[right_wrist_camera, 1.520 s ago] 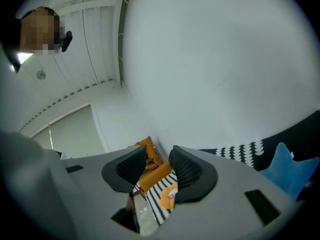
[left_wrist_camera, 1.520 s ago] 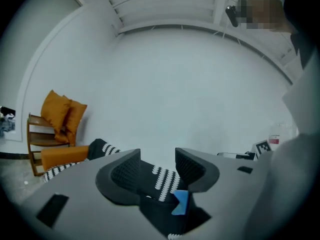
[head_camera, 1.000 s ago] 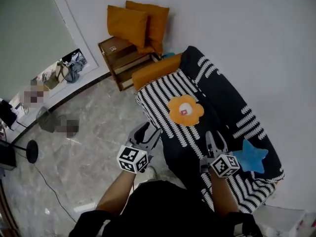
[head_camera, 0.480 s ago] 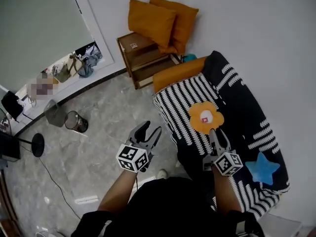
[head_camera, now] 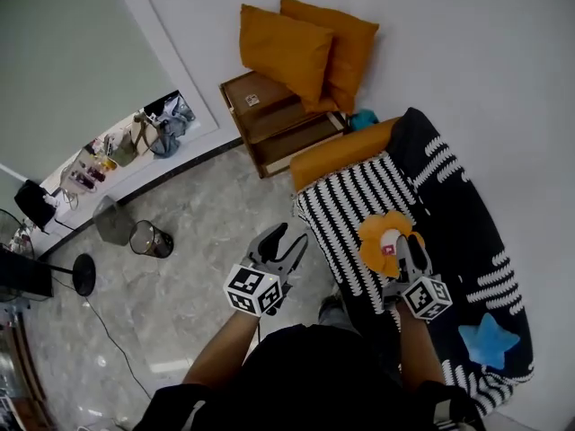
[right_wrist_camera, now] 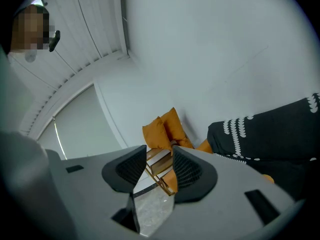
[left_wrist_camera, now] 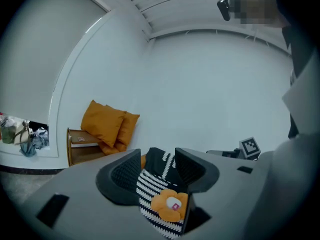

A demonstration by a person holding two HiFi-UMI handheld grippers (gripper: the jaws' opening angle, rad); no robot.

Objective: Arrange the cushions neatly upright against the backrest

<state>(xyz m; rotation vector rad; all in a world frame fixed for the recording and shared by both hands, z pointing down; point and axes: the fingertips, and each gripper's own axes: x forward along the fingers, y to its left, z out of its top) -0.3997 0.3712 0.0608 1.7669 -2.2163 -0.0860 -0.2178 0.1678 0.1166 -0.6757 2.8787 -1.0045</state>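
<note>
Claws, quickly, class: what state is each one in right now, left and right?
Left claw: open, nothing between its jaws.
Right claw: open, nothing between its jaws.

L gripper (left_wrist_camera: 157,155) jaws apart, nothing betw. them. Beyond: striped sofa (left_wrist_camera: 150,186), flower cushion (left_wrist_camera: 170,204) on its seat. 2 orange cushions (left_wrist_camera: 107,126) beside sofa's end, atop wood table (left_wrist_camera: 80,144).

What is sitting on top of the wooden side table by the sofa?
Two orange cushions stand on the side table, leaning against the wall; a small pale label lies beside them. The tabletop under the cushions is hidden.
</note>
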